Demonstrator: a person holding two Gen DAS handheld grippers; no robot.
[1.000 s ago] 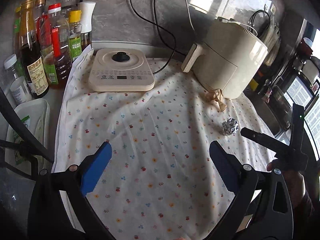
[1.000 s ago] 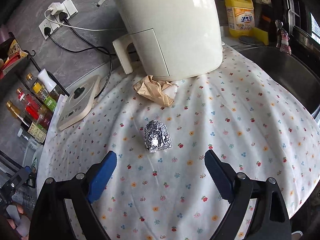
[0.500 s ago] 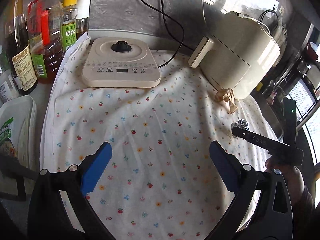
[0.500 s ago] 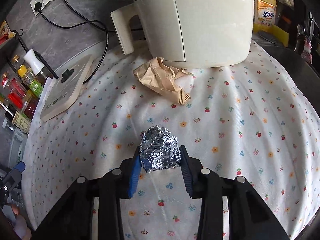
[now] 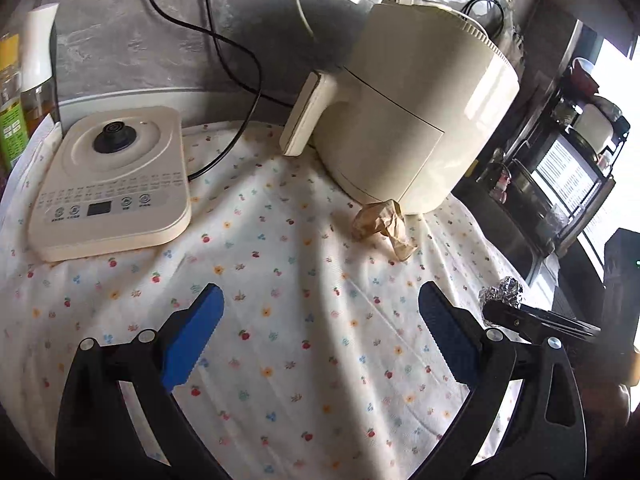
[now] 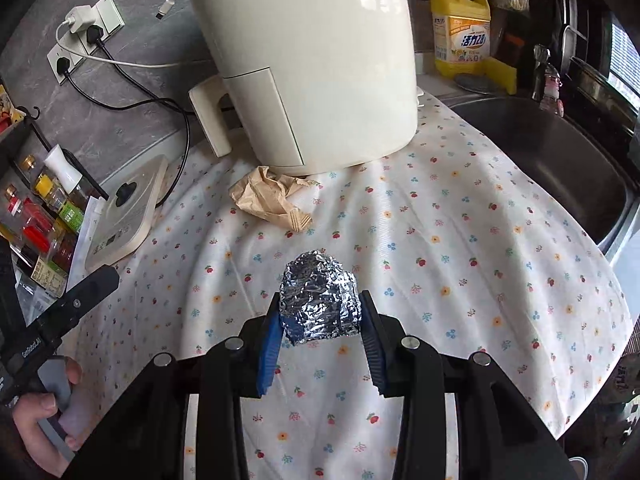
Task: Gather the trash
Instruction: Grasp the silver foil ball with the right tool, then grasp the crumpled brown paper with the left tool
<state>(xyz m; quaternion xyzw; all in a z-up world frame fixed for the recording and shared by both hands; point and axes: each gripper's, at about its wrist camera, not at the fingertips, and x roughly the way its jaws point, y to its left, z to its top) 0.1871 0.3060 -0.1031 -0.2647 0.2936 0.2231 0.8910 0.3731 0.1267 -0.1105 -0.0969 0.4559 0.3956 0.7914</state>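
A crinkled, shiny ball of metal foil sits between the ridged blue plastic pads of the right claw. Creased matt brown paper lies on soft flower-printed cloth beside a smooth, glossy cream plastic air fryer.

The right gripper clamps the crumpled foil ball between its blue pads above the floral cloth; a crumpled brown paper bag lies beside the air fryer.
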